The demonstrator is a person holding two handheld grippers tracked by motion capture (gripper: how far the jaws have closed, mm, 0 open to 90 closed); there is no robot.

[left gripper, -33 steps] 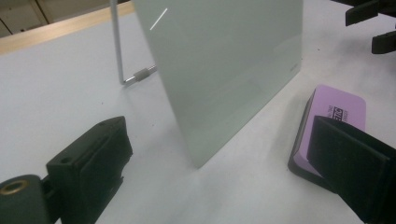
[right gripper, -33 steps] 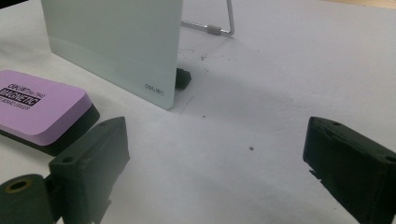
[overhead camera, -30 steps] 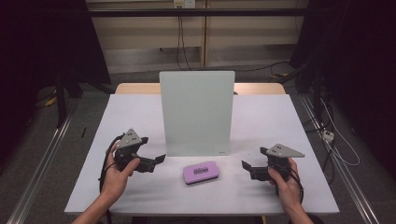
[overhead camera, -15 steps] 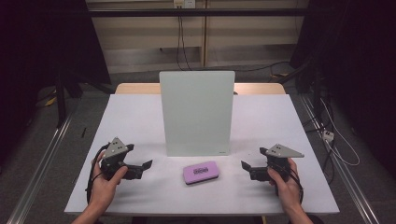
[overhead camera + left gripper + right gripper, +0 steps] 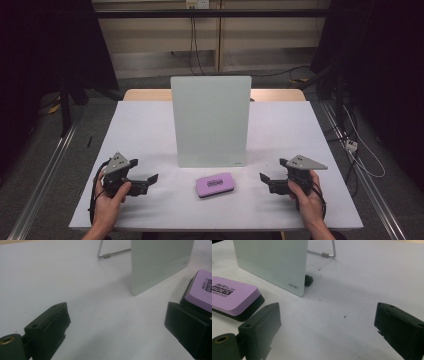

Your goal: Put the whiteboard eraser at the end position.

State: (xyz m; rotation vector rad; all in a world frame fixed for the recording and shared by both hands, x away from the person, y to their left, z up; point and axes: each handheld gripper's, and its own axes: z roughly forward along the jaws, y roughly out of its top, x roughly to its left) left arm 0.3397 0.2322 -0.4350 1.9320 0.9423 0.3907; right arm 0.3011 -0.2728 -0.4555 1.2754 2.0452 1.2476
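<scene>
A purple magnetic eraser with a black base (image 5: 215,184) lies flat on the white table (image 5: 150,130), just in front of an upright pale whiteboard (image 5: 210,121) on a wire stand. My left gripper (image 5: 150,181) rests low at the front left, held by a hand, open and empty, pointing right toward the eraser (image 5: 203,288). At the front right my right gripper (image 5: 265,180) is open too, pointing left, with the eraser (image 5: 233,296) off to its left. The whiteboard (image 5: 160,262) (image 5: 272,262) stands beyond both grippers (image 5: 117,327) (image 5: 327,327).
The board's metal wire stand (image 5: 325,253) props it from behind. The table's front edge runs just below both hands. Dark floor, rails and cables (image 5: 350,145) surround the table.
My left gripper has drawn back to the left and lowered toward the front left of the table, away from the eraser. The right gripper and the eraser have stayed put.
</scene>
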